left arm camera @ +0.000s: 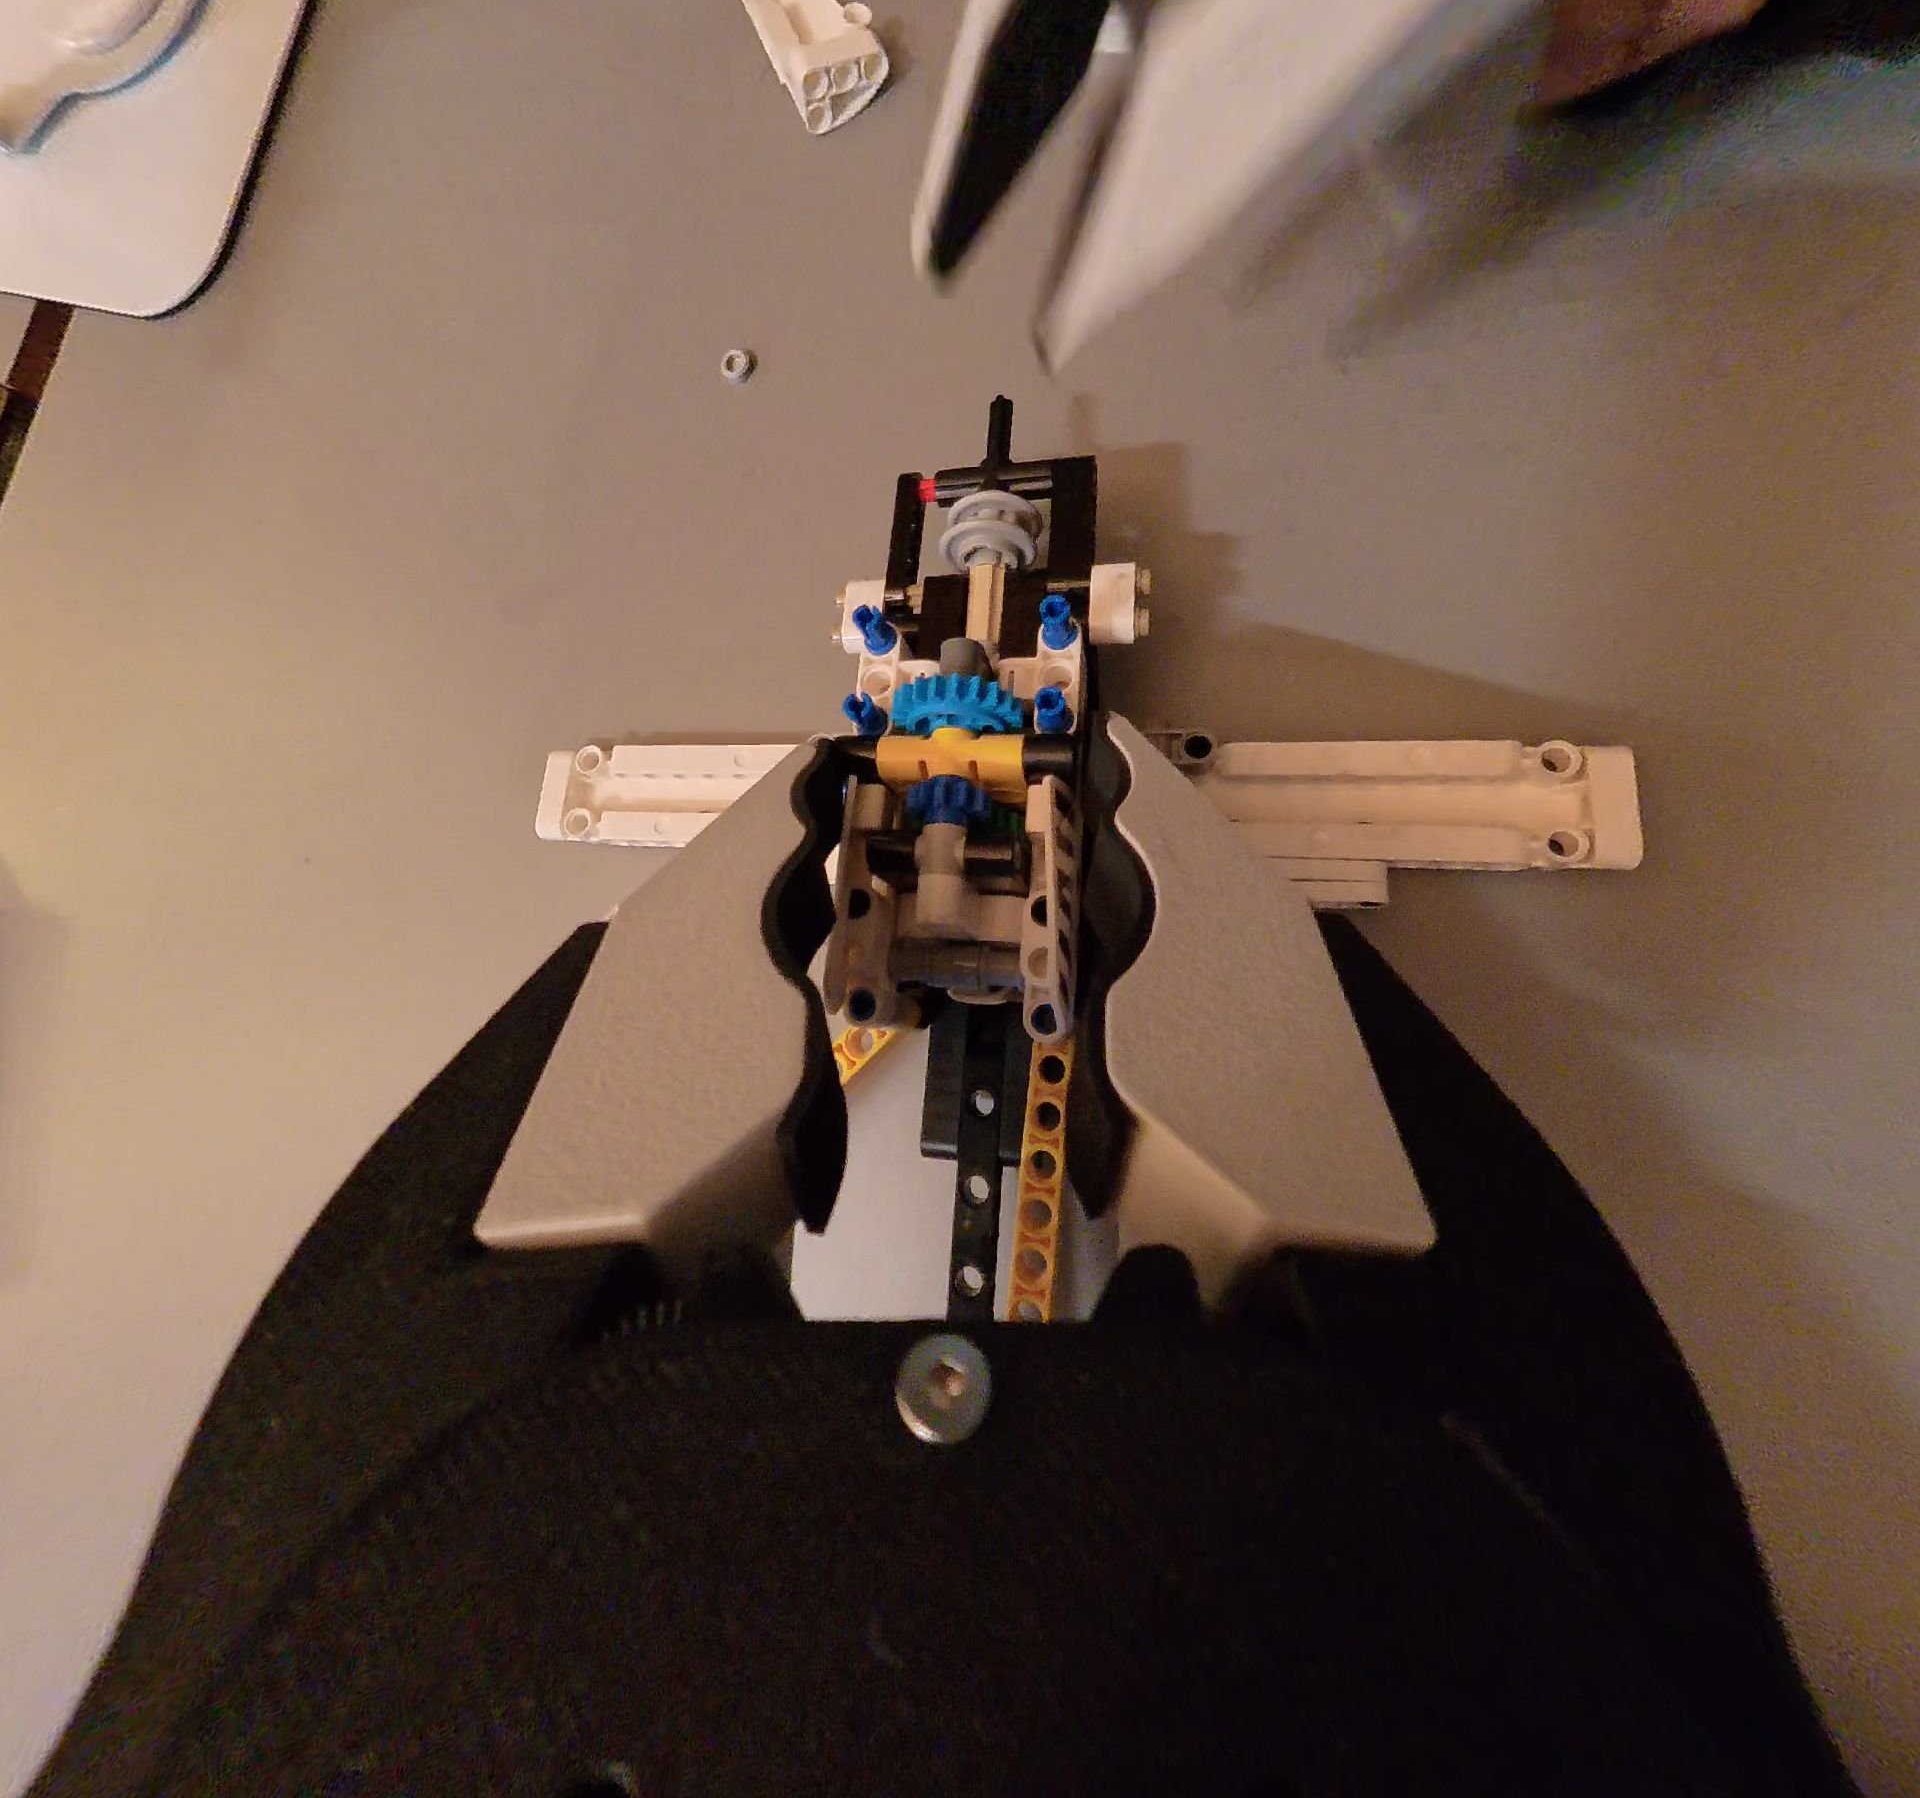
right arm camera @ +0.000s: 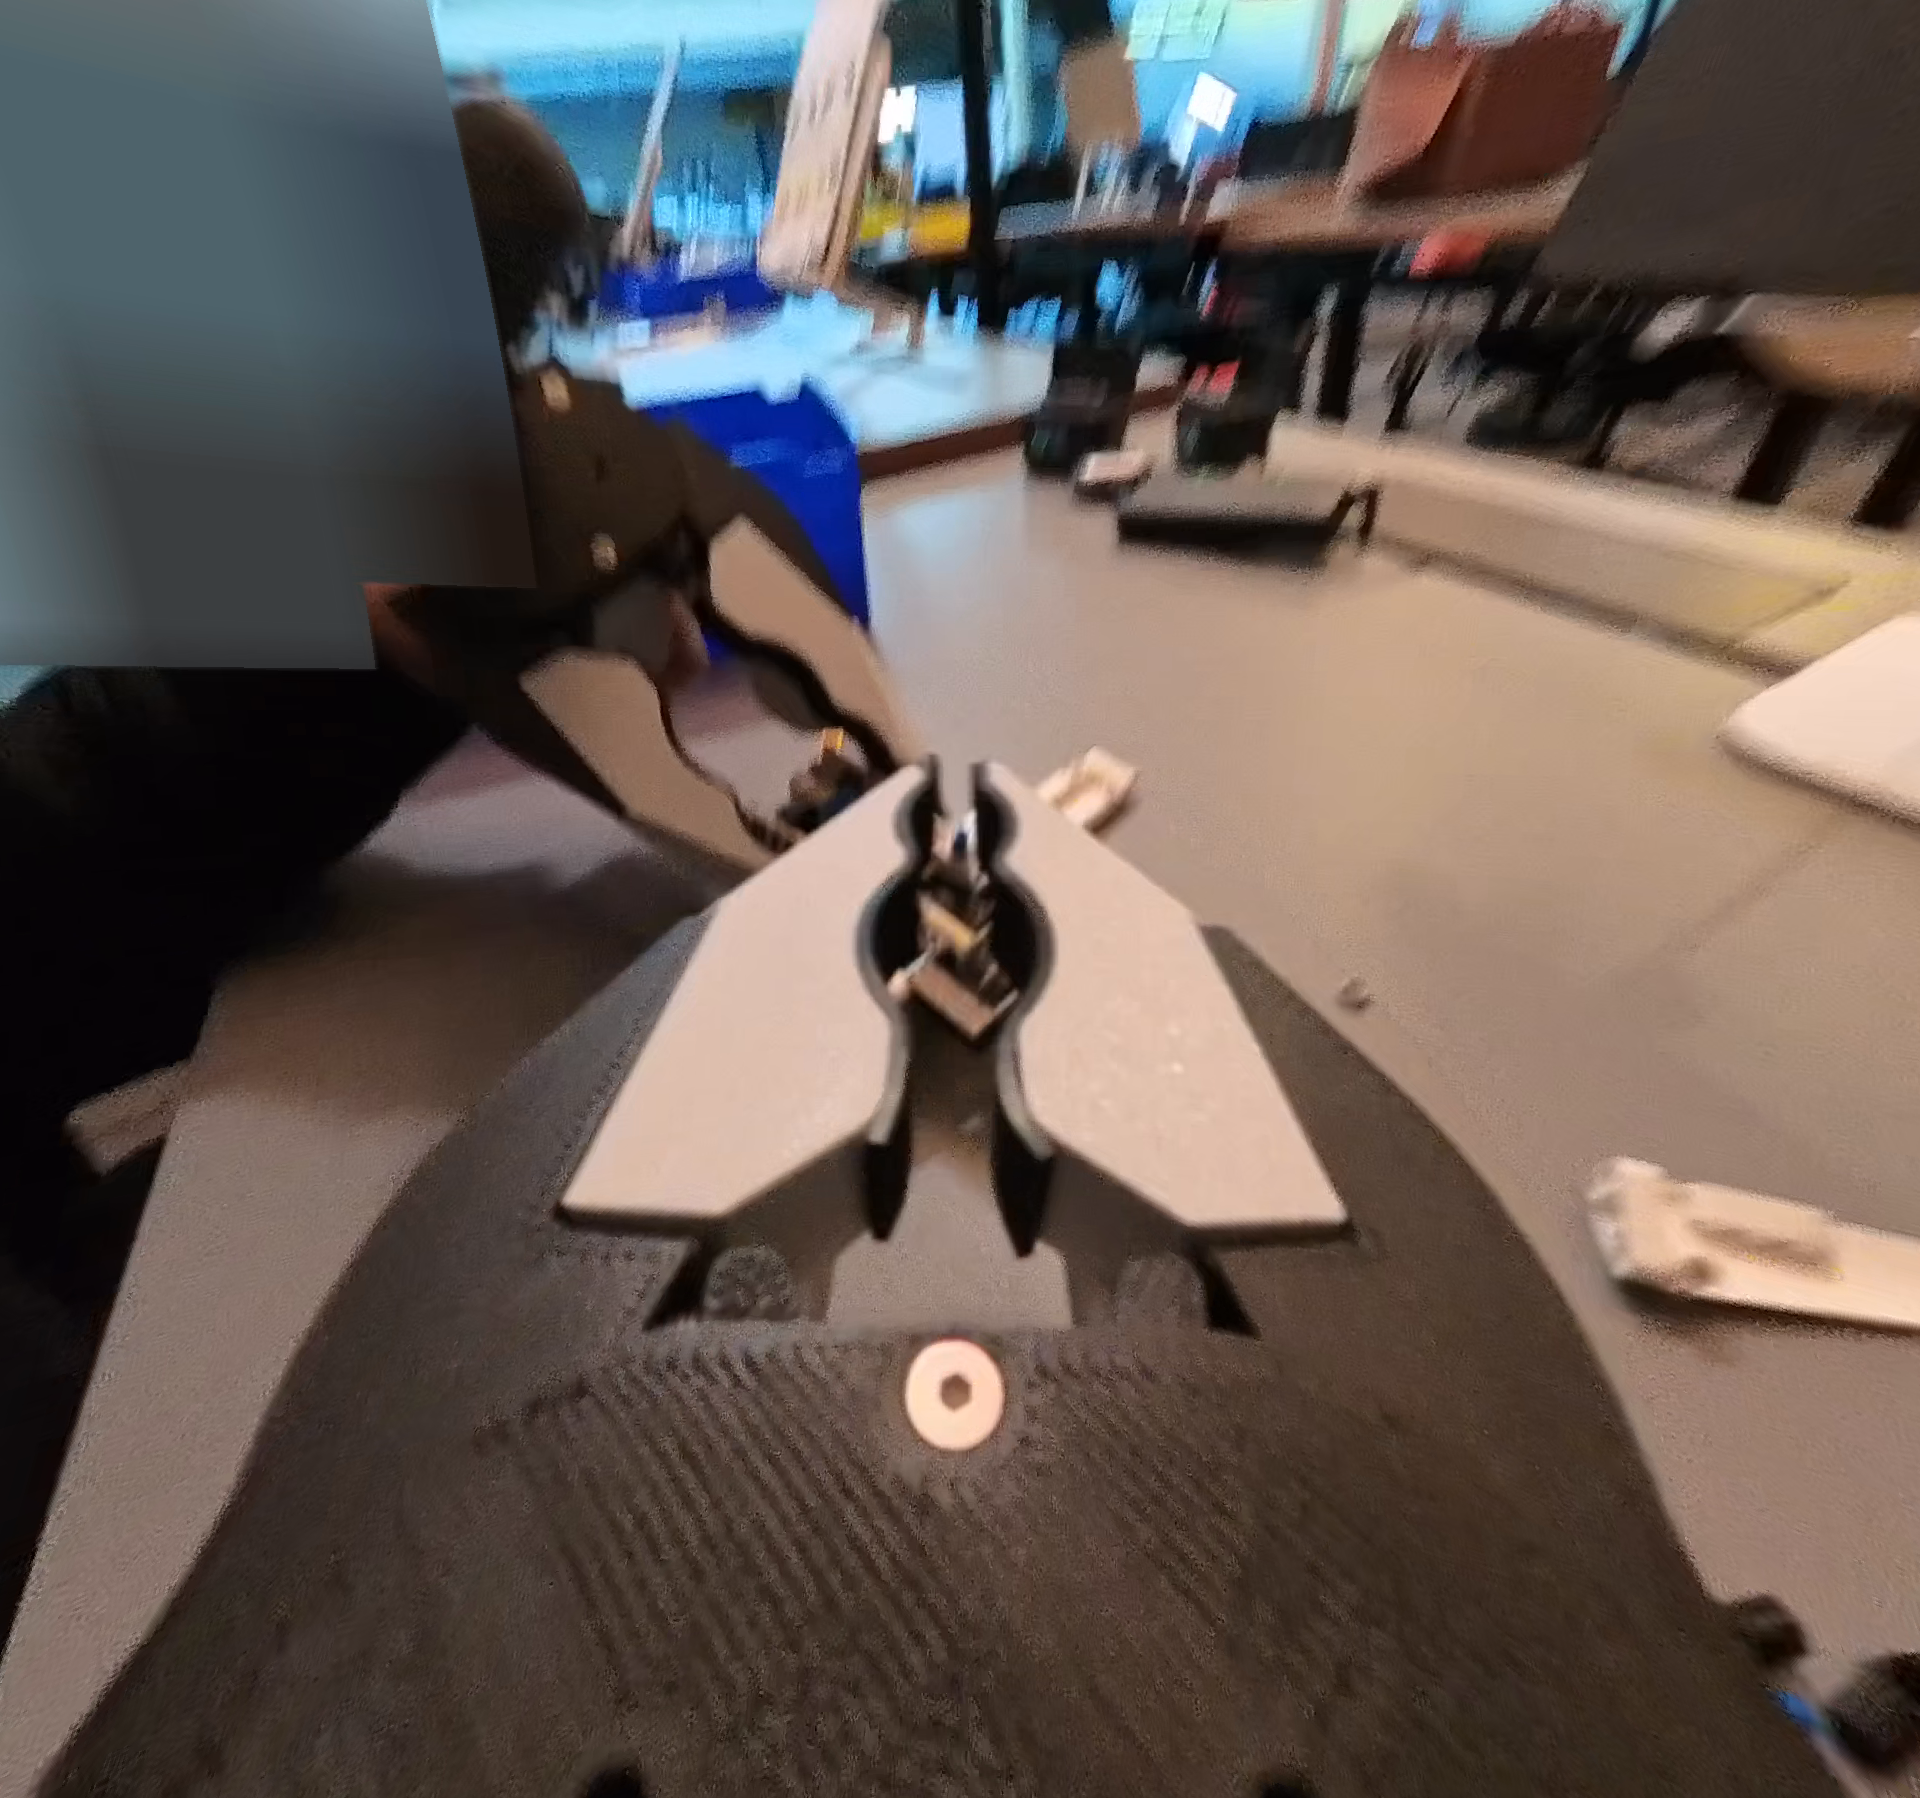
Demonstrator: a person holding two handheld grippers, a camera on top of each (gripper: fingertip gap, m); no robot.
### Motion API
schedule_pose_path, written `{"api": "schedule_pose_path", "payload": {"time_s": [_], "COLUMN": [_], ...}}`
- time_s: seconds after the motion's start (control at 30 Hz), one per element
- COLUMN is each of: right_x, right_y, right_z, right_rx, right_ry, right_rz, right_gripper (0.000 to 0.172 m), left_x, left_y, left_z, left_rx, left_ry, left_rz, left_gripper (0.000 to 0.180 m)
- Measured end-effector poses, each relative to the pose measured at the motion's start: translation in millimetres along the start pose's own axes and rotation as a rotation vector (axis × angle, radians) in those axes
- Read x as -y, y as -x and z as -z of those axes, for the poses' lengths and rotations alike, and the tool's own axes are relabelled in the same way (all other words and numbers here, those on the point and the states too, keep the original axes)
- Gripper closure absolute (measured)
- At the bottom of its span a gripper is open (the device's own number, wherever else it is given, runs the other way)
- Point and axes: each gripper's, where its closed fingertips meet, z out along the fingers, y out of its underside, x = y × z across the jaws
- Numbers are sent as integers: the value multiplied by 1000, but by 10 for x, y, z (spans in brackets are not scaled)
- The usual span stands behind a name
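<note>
Squarely between left hand-held gripper (left arm camera: 961, 761) fingers: brick model (left arm camera: 961, 813).

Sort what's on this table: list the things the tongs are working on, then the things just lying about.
In hand:
- Brick-built gear model, gripped between the left tongs
- Right tongs, nearly shut, tips just beyond the model; whether they hold anything cannot be told

Lying about:
- White tapered panel
- Small grey ring
- White board

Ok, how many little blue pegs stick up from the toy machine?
4 small blue plastic pegs: two at the back, left and right, and two nearer the light-blue gear wheel, left and right. More may hide inside the brick-built model.
</note>
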Motion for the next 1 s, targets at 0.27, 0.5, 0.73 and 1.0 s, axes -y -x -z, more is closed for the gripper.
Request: {"api": "schedule_pose_path", "payload": {"time_s": [0.27,0.5,0.73,1.0], "right_x": [-493,-494,-436,229], "right_y": [175,203,166,-216], "right_z": [-284,-331,-361,-45], "right_rx": [94,88,100,-11], "right_ry": [286,302,257,-35], "right_rz": [-111,-58,-163,-201], "right_gripper": [159,170,172,170], "left_x": [6,3,-3,11], "left_y": [1,-12,14,-8], "left_z": [3,6,2,-8], "left_rx": [0,-12,34,4], "left_ry": [-14,-18,25,-13], "left_rz": [4,0,-27,-7], "left_gripper": [133,133,132,133]}}
